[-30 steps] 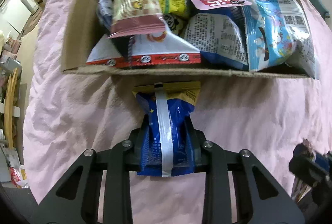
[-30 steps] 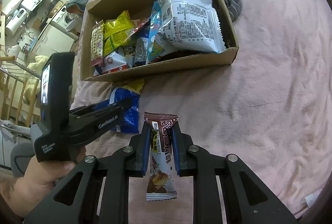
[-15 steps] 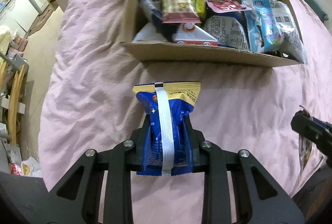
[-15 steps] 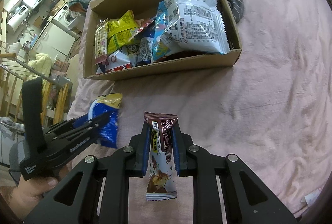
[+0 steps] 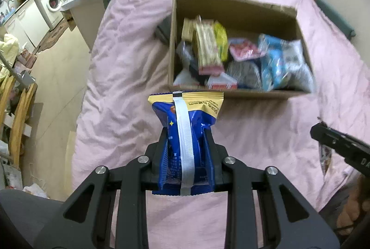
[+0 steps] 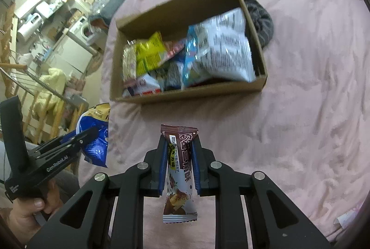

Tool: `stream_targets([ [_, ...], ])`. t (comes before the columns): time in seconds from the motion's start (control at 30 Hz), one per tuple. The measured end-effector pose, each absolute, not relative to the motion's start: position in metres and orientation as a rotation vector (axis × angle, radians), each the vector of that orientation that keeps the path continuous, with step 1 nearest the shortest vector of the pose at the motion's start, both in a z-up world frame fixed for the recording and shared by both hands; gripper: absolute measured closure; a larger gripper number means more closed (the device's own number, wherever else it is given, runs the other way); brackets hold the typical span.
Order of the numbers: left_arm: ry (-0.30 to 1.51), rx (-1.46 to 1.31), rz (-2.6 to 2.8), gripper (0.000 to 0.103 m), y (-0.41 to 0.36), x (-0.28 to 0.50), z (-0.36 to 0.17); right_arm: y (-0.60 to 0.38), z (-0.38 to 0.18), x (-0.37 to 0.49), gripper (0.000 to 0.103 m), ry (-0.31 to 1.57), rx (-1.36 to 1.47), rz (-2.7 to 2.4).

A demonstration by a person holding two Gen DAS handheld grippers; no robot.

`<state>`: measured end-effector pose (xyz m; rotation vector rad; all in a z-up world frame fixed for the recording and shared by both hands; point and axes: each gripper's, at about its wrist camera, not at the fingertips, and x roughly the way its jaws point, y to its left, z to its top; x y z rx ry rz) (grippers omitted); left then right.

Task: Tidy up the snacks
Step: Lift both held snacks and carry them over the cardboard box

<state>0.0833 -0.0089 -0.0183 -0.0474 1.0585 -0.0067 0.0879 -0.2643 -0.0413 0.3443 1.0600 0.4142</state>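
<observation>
My left gripper [image 5: 186,133] is shut on a blue and yellow snack bag [image 5: 185,133], held above the pink bedspread, short of the cardboard box [image 5: 233,94]. The same bag shows in the right wrist view [image 6: 96,133]. My right gripper [image 6: 179,145] is shut on a brown and white chocolate snack bar [image 6: 179,170], also above the bedspread in front of the box [image 6: 185,96]. The box holds several snack packs, among them a yellow bag [image 6: 150,52] and a large white and blue bag [image 6: 222,48].
The pink bedspread [image 5: 129,68] covers the bed; its left edge drops to the floor [image 5: 57,78]. A grey striped cloth [image 6: 261,18] lies behind the box's right end. A washing machine [image 5: 52,0] and wooden furniture [image 5: 16,110] stand off to the left.
Both grippers have pulled back and up from the box, so it looks smaller and farther. The left one moved most. Both keep their snacks.
</observation>
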Motion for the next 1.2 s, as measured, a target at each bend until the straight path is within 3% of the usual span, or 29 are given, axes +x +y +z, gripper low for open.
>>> stream_targets([
  [0.43,0.886,-0.020,-0.038,0.079,0.005,0.129,0.036,-0.277,0.011,0.131,0.083,0.889,0.433,0.450],
  [0.77,0.904,-0.097,-0.097,0.079,-0.019,0.186,0.027,-0.260,0.017,0.196,0.083,0.869,0.391,0.422],
  [1.2,0.929,-0.048,-0.212,0.079,-0.053,0.215,-0.019,-0.252,-0.025,0.253,0.082,0.905,0.466,0.419],
])
